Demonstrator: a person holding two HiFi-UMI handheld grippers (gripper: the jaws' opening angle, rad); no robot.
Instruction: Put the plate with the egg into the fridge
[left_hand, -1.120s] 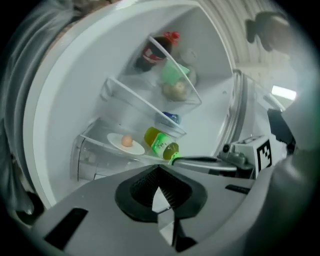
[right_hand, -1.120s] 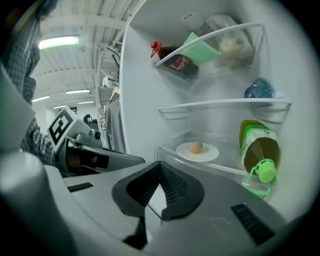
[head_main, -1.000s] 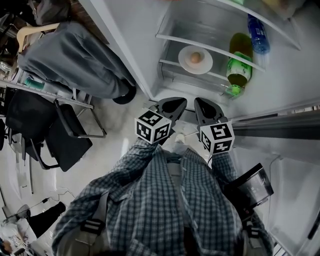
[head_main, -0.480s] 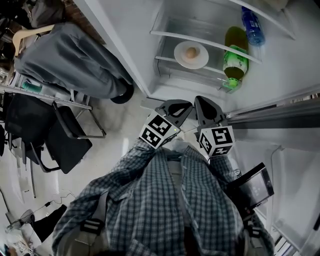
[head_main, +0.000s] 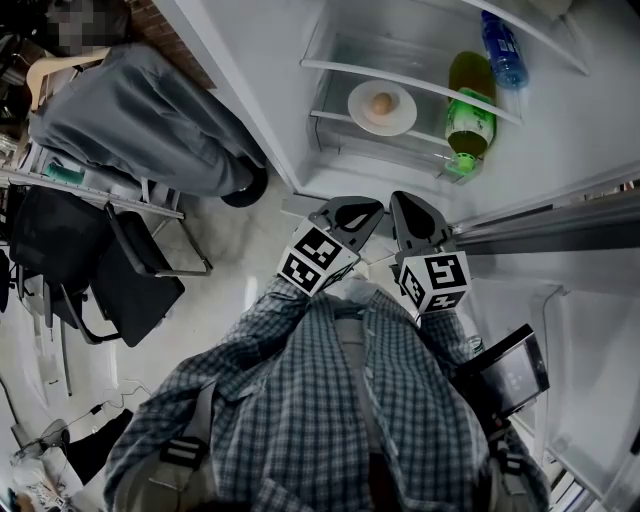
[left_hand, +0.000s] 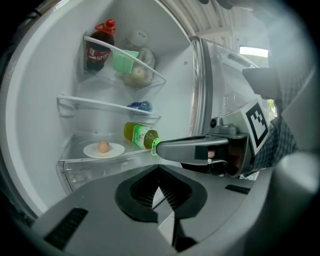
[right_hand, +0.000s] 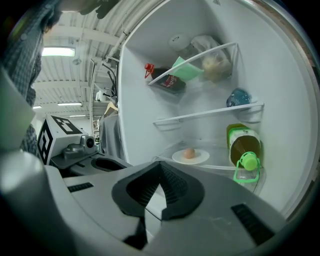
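Note:
The white plate (head_main: 381, 108) with the brown egg (head_main: 381, 102) rests on the lower glass shelf (head_main: 345, 130) inside the open fridge. It appears as the plate (left_hand: 104, 149) in the left gripper view and the plate (right_hand: 190, 157) in the right gripper view. My left gripper (head_main: 352, 213) and right gripper (head_main: 412, 215) hover side by side outside the fridge, well short of that shelf. Both are shut with nothing between their pads. In their own views, the left gripper (left_hand: 159, 171) and the right gripper (right_hand: 161, 167) point at the shelves.
A green-capped bottle (head_main: 468, 118) lies beside the plate, with a blue bottle (head_main: 503, 48) on the shelf above. A cola bottle (left_hand: 97, 46) and food packs sit higher up. The fridge door (head_main: 560, 232) stands open at right. A seated person (head_main: 140, 115) and black chairs (head_main: 120, 275) are at left.
The left gripper has rolled and shifted slightly right, closer to the right gripper. The plate with the egg has stayed on the shelf. The right gripper has hardly moved.

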